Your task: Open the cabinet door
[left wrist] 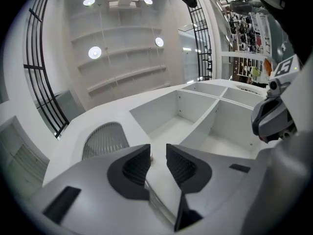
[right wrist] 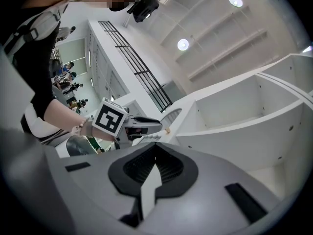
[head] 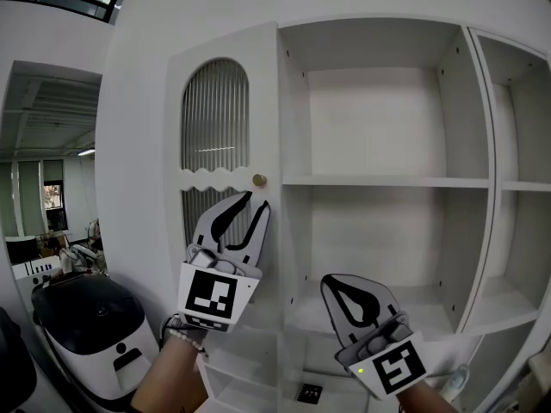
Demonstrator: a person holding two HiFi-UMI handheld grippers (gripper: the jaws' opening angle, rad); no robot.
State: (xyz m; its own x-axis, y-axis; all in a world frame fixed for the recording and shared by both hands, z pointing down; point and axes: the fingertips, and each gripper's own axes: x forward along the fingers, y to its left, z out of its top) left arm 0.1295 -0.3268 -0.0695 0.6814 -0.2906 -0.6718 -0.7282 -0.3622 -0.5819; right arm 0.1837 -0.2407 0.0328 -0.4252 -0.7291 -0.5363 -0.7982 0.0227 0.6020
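Note:
The white cabinet door with an arched ribbed-glass panel covers the left bay. Its small brass knob sits at the door's right edge. My left gripper is open, its tips just below the knob and apart from it. In the left gripper view the jaws stand apart, and a sliver of the knob peeks out beside the left pad. My right gripper is shut on nothing, lower and to the right in front of the open shelves. The right gripper view shows its pads together, with the left gripper near the knob.
Open white shelves fill the bays to the right of the door. A black-and-white appliance stands low at the left. A glass wall to the far left shows an office. A small socket sits in the lower shelf.

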